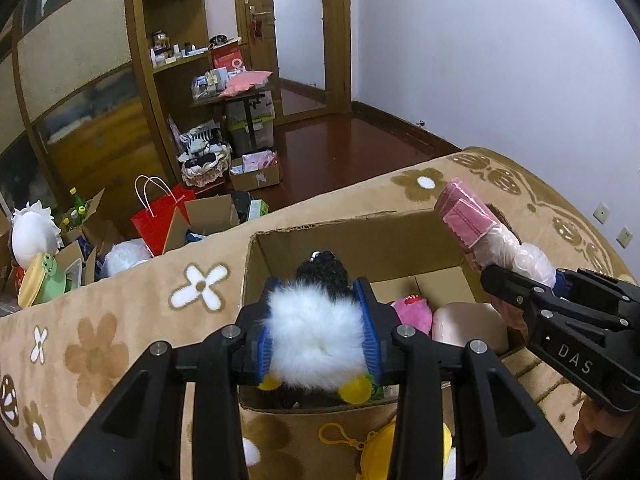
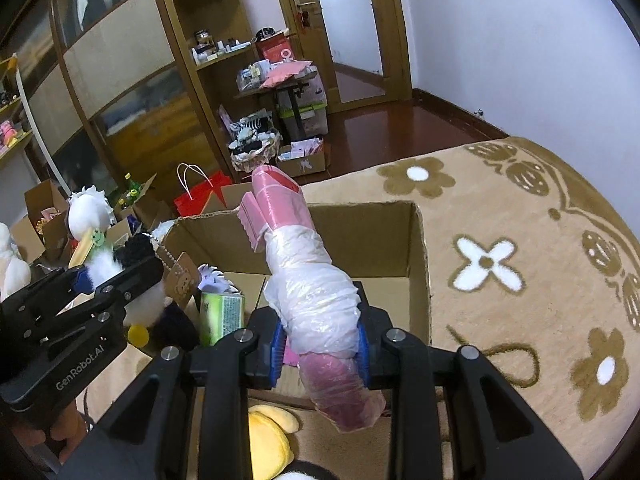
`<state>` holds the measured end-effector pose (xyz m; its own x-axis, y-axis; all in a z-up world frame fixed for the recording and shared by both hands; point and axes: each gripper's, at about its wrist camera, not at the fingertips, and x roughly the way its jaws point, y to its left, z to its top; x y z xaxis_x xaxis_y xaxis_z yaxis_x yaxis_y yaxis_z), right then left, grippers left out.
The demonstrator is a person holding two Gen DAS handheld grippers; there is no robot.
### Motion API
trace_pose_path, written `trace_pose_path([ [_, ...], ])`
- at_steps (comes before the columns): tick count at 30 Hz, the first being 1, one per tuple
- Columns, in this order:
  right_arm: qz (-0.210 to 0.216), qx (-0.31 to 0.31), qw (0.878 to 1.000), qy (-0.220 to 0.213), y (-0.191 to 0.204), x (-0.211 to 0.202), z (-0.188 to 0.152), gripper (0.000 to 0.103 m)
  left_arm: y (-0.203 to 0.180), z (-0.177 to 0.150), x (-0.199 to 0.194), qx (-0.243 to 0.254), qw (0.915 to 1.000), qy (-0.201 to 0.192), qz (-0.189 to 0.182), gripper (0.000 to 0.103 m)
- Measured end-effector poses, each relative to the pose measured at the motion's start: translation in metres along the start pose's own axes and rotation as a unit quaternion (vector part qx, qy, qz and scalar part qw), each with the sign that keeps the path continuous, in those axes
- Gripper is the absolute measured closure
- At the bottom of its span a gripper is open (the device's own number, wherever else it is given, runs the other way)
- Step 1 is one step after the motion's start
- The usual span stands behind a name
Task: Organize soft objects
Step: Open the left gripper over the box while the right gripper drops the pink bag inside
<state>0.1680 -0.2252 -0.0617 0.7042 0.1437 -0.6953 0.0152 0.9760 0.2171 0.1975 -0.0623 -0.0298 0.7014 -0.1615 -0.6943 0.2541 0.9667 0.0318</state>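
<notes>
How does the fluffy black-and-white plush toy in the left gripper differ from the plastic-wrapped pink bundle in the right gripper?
The fluffy black-and-white plush toy is furry, squat and bare, with yellow feet; the plastic-wrapped pink bundle is smooth, long and sheathed in clear film. The plush barely clears its jaws, while the bundle sticks out far past both ends. Both are clamped between blue pads over the open cardboard box.

A beige flower-patterned bed cover (image 2: pixel 500 216) carries an open cardboard box (image 2: pixel 418 248). A yellow plush toy (image 2: pixel 268 440) lies just beside the box's near wall.
</notes>
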Motion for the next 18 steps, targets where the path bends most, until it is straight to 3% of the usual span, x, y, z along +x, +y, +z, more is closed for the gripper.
trace_pose_path([
  [5,0.002,0.011,1.0,0.005,-0.003,0.002,-0.002,0.071,-0.001,-0.007,0.007,-0.001,0.9999,0.015,-0.004,0.066],
  [8,0.002,0.015,1.0,0.006,-0.004,0.002,-0.004,0.07,0.0,-0.009,0.006,0.002,0.9999,0.012,0.006,0.062],
  [10,-0.001,0.017,1.0,0.01,-0.005,0.003,-0.004,0.07,0.0,-0.008,0.003,0.001,0.9999,0.007,0.012,0.05],
  [15,0.003,0.019,1.0,0.011,-0.005,0.002,-0.004,0.07,0.005,-0.006,0.0,0.0,0.9998,0.003,0.022,0.047],
  [18,0.001,0.02,1.0,0.004,-0.006,-0.003,-0.003,0.062,0.009,-0.007,-0.004,-0.008,0.9998,0.006,0.02,0.047],
])
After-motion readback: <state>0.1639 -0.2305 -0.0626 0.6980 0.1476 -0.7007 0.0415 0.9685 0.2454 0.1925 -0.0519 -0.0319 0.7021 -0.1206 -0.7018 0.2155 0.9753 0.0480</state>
